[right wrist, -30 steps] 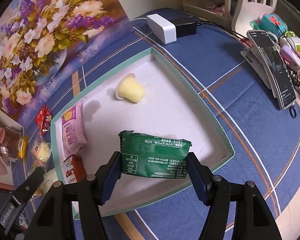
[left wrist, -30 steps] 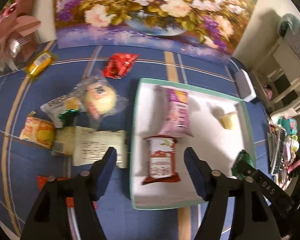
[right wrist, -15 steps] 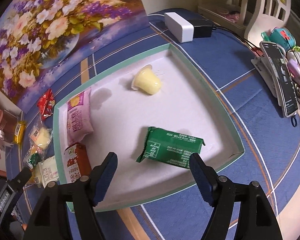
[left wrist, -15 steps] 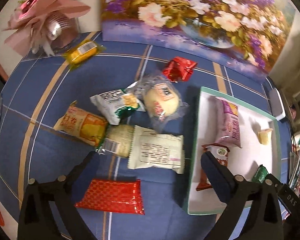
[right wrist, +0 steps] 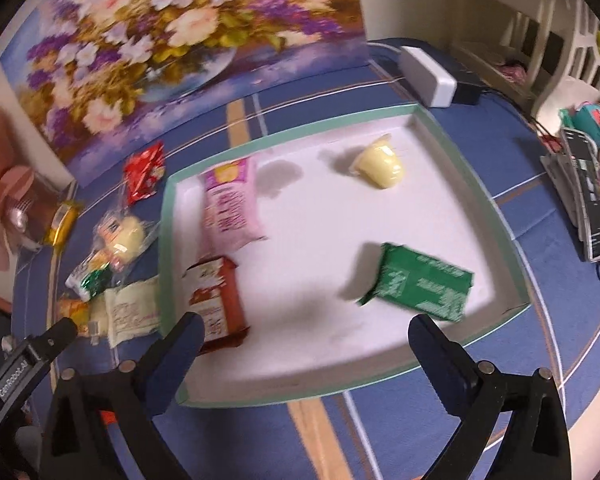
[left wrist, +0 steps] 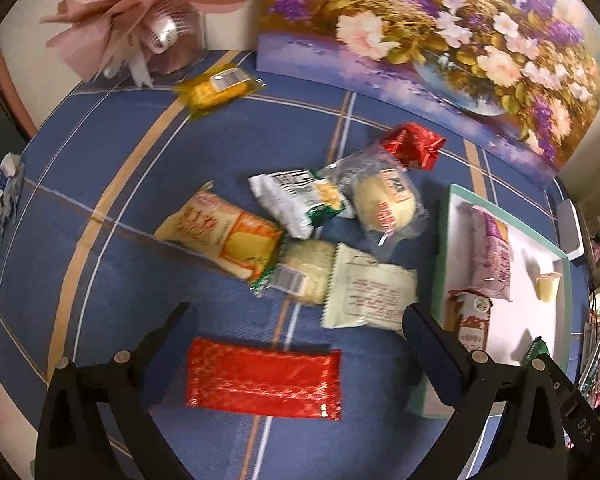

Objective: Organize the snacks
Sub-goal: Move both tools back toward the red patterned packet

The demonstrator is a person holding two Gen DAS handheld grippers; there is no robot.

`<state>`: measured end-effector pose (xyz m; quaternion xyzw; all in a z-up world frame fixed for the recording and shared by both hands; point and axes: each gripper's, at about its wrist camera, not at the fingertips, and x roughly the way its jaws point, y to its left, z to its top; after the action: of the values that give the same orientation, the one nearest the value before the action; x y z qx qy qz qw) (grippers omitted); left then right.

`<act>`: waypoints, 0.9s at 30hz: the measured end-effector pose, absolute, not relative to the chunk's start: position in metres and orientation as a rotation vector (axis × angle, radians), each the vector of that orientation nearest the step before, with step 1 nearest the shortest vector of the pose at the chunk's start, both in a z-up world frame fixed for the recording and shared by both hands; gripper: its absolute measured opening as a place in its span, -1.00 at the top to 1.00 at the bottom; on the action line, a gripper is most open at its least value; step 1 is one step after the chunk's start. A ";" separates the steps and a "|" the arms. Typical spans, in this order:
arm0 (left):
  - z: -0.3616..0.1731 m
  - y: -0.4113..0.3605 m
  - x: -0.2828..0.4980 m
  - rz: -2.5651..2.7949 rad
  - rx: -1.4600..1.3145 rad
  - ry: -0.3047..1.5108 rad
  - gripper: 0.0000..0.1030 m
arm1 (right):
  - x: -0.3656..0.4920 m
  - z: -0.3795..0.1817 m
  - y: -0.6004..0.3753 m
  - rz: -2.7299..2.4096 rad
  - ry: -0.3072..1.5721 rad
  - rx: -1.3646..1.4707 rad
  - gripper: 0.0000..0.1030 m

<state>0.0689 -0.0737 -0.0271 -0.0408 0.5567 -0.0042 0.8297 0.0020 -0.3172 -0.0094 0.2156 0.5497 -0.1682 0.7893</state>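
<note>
Left gripper (left wrist: 296,312) jaws wide apart, empty, over a red foil packet (left wrist: 263,380) at 6 o'clock of the loose snack pile on the blue cloth (left wrist: 112,280). Right gripper (right wrist: 306,324) also spread, holding nothing. White tray (right wrist: 516,280) holds green packet (right wrist: 420,282) at 4 o'clock, yellow jelly cup (right wrist: 380,162) at 1, pink bag (right wrist: 230,204) at 10, red-brown pack (right wrist: 216,300) at 8.

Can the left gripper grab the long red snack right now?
Probably yes. The left gripper is open, and the long red snack lies flat just below its jaws, with nothing on top or in between.
</note>
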 end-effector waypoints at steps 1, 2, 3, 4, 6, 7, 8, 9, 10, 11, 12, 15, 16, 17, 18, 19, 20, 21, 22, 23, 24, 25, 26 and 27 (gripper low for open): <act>-0.027 -0.070 0.068 -0.003 -0.092 1.182 -0.97 | 0.002 -0.008 -0.314 -0.360 1.184 0.458 -1.00; -0.026 -0.066 0.067 0.001 -0.099 1.181 -0.97 | 0.002 -0.006 -0.310 -0.362 1.184 0.453 -1.00; -0.026 -0.062 0.067 0.004 -0.106 1.181 -0.97 | 0.002 -0.006 -0.309 -0.365 1.185 0.451 -1.00; -0.025 -0.059 0.066 0.007 -0.113 1.179 -0.97 | 0.002 -0.004 -0.305 -0.361 1.184 0.450 -1.00; -0.025 -0.051 0.063 0.014 -0.127 1.180 -0.97 | 0.002 0.000 -0.299 -0.342 1.181 0.456 -1.00; -0.025 -0.047 0.062 0.018 -0.131 1.181 -0.97 | 0.002 0.002 -0.296 -0.336 1.179 0.459 -1.00; -0.025 -0.044 0.061 0.022 -0.135 1.181 -0.97 | 0.003 0.004 -0.292 -0.331 1.177 0.459 -1.00; -0.025 -0.040 0.060 0.027 -0.139 1.182 -0.97 | 0.003 0.006 -0.286 -0.320 1.173 0.456 -1.00; -0.025 -0.037 0.059 0.033 -0.143 1.182 -0.97 | 0.004 0.008 -0.281 -0.307 1.171 0.448 -1.00; -0.025 -0.033 0.058 0.040 -0.147 1.182 -0.97 | 0.006 0.010 -0.274 -0.293 1.172 0.438 -1.00; -0.026 -0.029 0.057 0.046 -0.150 1.183 -0.97 | 0.007 0.012 -0.267 -0.280 1.175 0.429 -1.00; -0.027 -0.018 0.054 0.059 -0.156 1.188 -0.97 | 0.010 0.010 -0.247 -0.232 1.195 0.425 -1.00; -0.029 -0.015 0.053 0.062 -0.158 1.194 -0.97 | 0.011 0.008 -0.241 -0.217 1.207 0.426 -1.00; -0.030 -0.012 0.052 0.067 -0.157 1.204 -0.97 | 0.012 0.006 -0.234 -0.201 1.222 0.422 -1.00; -0.032 -0.009 0.052 0.073 -0.156 1.214 -0.97 | 0.013 0.004 -0.230 -0.192 1.231 0.414 -1.00; -0.033 -0.007 0.051 0.076 -0.155 1.220 -0.97 | 0.014 0.001 -0.224 -0.183 1.245 0.398 -1.00; -0.035 -0.005 0.050 0.076 -0.154 1.225 -0.97 | 0.015 -0.001 -0.219 -0.178 1.259 0.378 -1.00; -0.037 -0.004 0.049 0.077 -0.152 1.231 -0.97 | 0.015 -0.003 -0.215 -0.178 1.268 0.365 -1.00; -0.039 -0.003 0.048 0.079 -0.150 1.241 -0.97 | 0.014 -0.006 -0.213 -0.177 1.277 0.358 -1.00; -0.041 -0.002 0.047 0.081 -0.148 1.251 -0.97 | 0.014 -0.010 -0.211 -0.179 1.294 0.351 -1.00; -0.043 -0.002 0.046 0.081 -0.146 1.258 -0.97 | 0.013 -0.012 -0.211 -0.181 1.307 0.349 -1.00; -0.045 -0.002 0.046 0.079 -0.145 1.269 -0.97 | 0.013 -0.018 -0.210 -0.188 1.329 0.345 -1.00; -0.047 -0.001 0.045 0.078 -0.142 1.279 -0.97 | 0.012 -0.022 -0.210 -0.194 1.349 0.343 -1.00; -0.050 -0.002 0.045 0.077 -0.137 1.288 -0.97 | 0.012 -0.026 -0.211 -0.199 1.368 0.344 -1.00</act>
<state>0.0447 -0.0018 -0.0497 -0.0636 0.5997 0.0357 0.7969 0.0120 -0.2107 -0.0264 0.1580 0.6276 -0.0914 0.7568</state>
